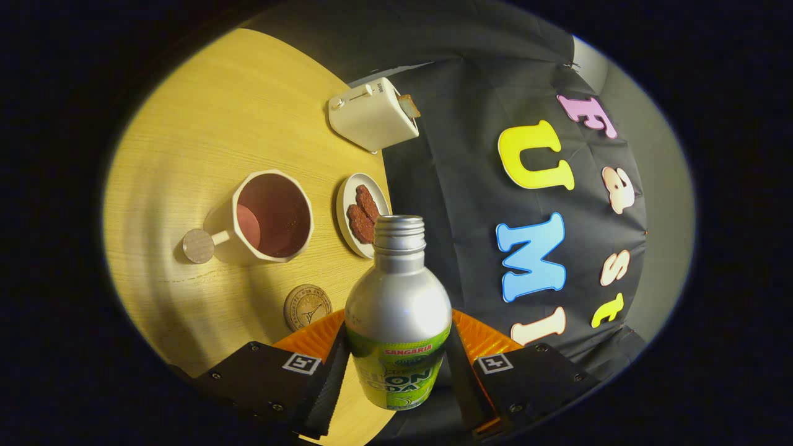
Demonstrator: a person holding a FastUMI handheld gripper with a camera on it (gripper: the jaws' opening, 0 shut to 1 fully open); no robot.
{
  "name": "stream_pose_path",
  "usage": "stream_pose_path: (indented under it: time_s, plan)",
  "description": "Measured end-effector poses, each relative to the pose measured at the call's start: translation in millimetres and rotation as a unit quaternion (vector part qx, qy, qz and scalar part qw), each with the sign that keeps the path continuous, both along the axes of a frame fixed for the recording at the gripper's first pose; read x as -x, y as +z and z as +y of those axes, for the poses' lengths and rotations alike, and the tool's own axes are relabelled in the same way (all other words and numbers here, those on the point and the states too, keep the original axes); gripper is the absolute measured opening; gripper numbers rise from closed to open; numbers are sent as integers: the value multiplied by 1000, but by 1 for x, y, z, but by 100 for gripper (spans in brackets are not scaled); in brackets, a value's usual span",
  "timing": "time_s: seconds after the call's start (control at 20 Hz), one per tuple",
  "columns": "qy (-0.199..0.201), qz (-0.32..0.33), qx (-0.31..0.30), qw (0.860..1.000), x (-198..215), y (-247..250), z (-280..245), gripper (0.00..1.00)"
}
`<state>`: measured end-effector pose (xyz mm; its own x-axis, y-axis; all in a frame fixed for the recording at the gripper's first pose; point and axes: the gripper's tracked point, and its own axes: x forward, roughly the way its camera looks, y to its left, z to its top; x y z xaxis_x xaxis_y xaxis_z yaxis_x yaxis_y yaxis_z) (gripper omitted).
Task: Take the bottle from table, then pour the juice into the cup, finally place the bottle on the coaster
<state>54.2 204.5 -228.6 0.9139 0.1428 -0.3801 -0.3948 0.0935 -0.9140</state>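
A silver bottle (396, 303) with a green label and an uncapped threaded neck sits between my two fingers. My gripper (396, 371) is shut on the bottle, both fingers pressing its sides. The whole view is rolled sideways, so the bottle is tilted over the wooden table (204, 124). Beyond the bottle stands a cream cup (272, 214) with a dark red inside and a handle ending in a round knob. A round brown coaster (307, 306) lies on the table between the cup and my fingers, just beside the bottle's body.
A small white plate (362, 214) with dark red-brown pieces sits behind the bottle's neck, next to the cup. A cream toaster (372, 114) with a slice in it stands farther back by the black cloth wall.
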Motion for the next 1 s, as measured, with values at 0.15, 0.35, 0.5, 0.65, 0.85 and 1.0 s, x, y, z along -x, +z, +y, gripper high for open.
stream_pose_path:
  time_s: [0.15,0.35,0.5,0.65,0.85,1.0]
  plan:
    - [15,-2,28,999,-5,3,1,77]
    - [33,-6,61,998,-15,8,-1,77]
    - [44,-7,82,996,-16,9,1,77]
    - [53,-3,98,994,-21,5,1,77]
    - [64,-4,119,991,-25,3,2,77]
    - [74,-7,135,988,-26,3,4,77]
